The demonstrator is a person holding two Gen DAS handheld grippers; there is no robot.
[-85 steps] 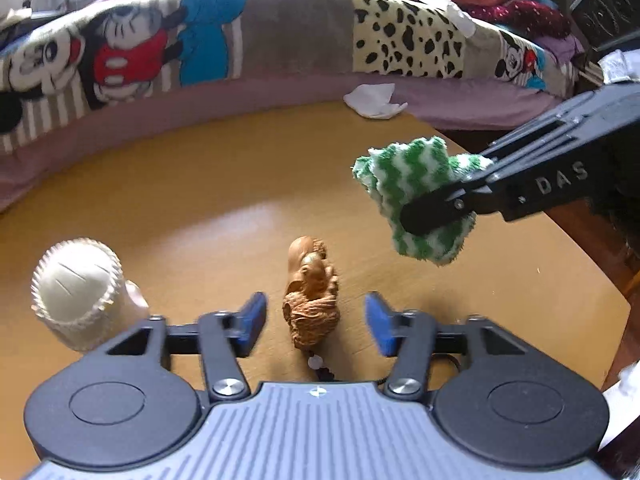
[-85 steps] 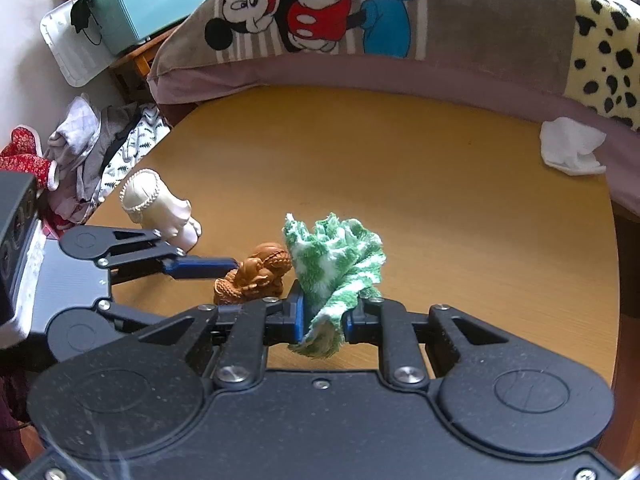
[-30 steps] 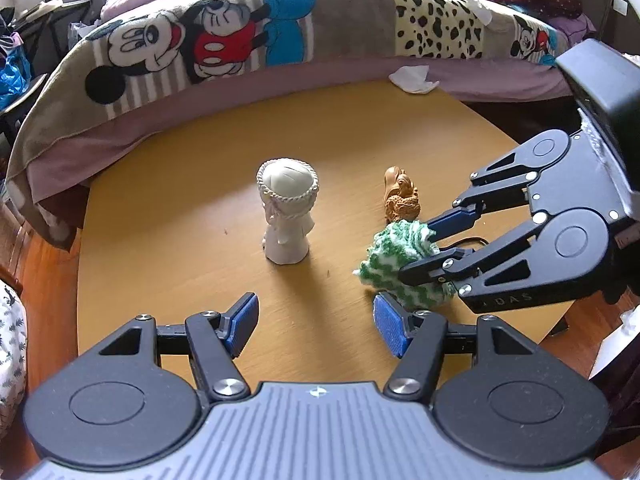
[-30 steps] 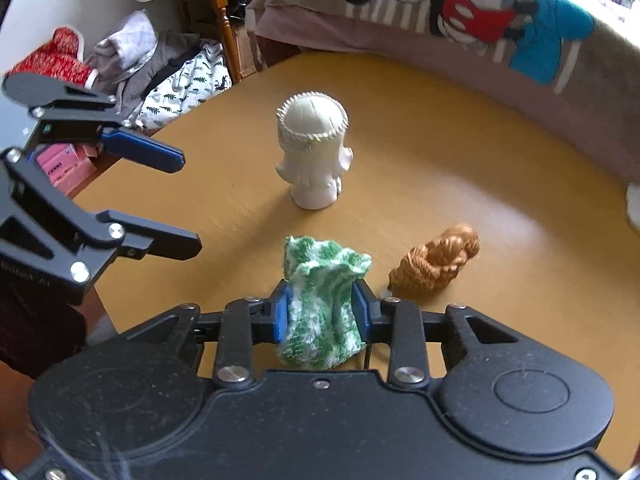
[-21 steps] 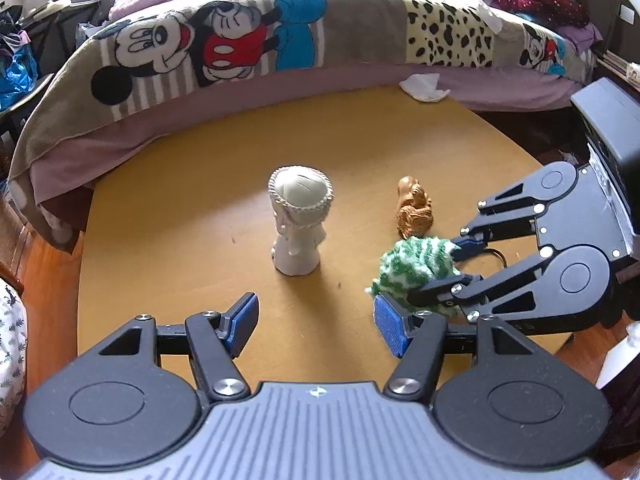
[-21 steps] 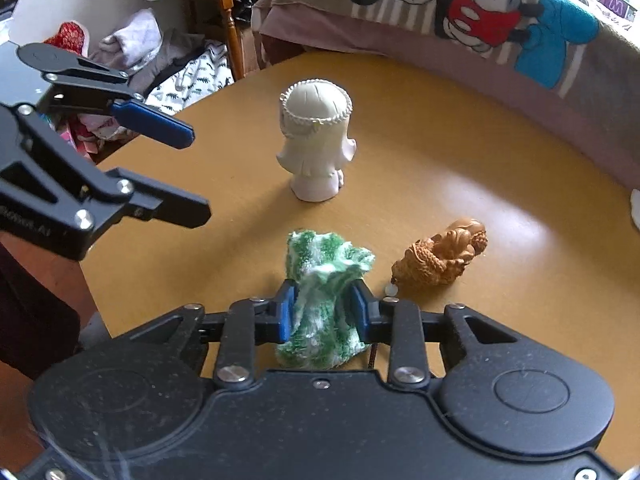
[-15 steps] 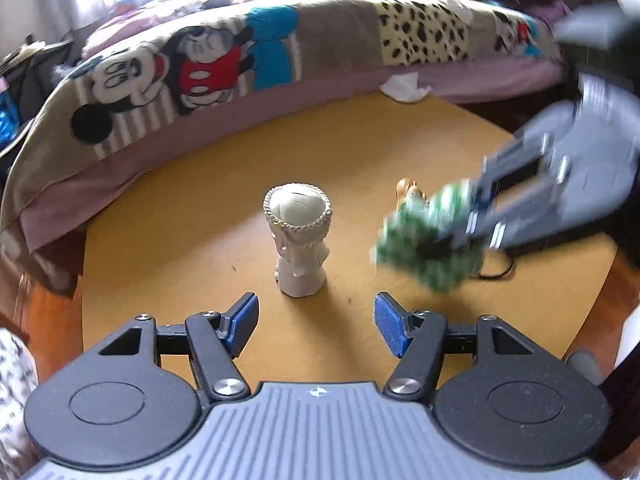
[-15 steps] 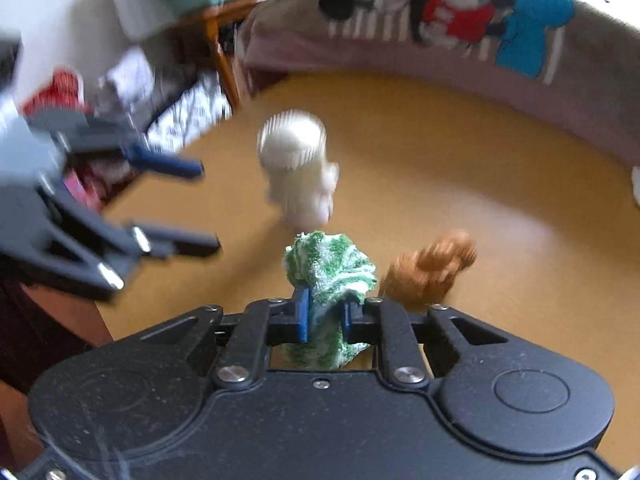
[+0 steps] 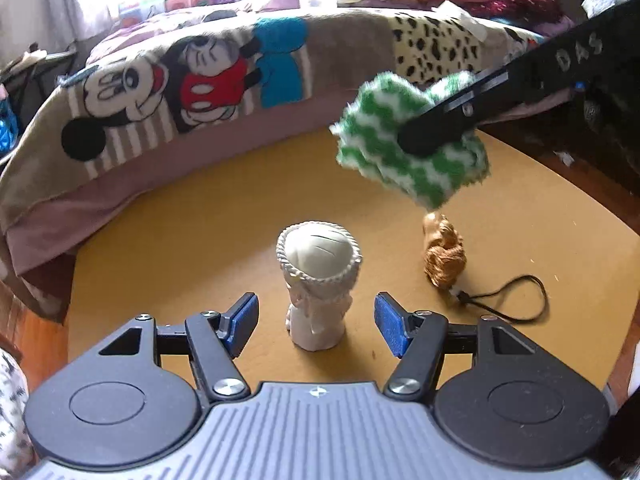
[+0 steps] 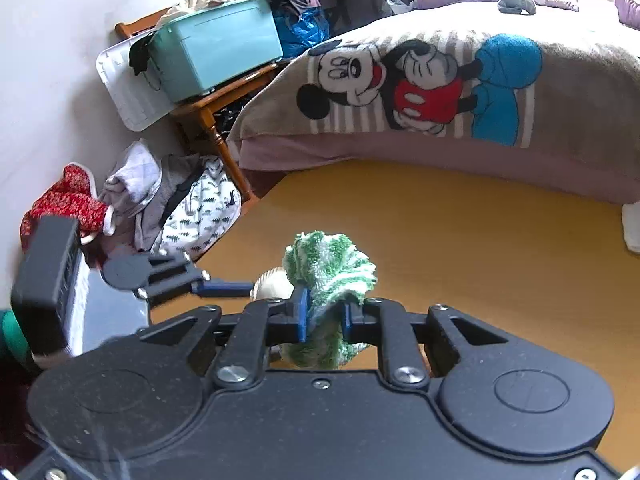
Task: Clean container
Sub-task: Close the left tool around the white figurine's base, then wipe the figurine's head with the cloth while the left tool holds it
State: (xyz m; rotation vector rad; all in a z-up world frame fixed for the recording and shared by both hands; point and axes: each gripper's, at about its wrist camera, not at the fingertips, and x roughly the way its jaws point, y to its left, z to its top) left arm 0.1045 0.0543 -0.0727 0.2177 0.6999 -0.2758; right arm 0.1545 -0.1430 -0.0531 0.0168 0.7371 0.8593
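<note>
Bedside table (image 9: 180, 240): vase (image 9: 318, 280) stands between your left gripper's (image 9: 316, 322) half-open jaws, untouched; right gripper (image 10: 323, 316) pinches cloth (image 9: 412, 152) above—wipe before clamping and it likely topples.

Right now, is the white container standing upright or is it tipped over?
Upright. In the left wrist view the white container stands on its narrow base on the table, its open mouth facing up, between the open left gripper fingers, untouched.

A: Right tongs (image 10: 323, 314) were loose around the green cloth (image 9: 412, 148) on the counter (image 9: 180, 240) a second ago; now clamped, lifted clear.
B: And the left tongs (image 9: 316, 322)?
A: Moved in; white cup (image 9: 318, 280) now sits between their open pads, untouched.
</note>
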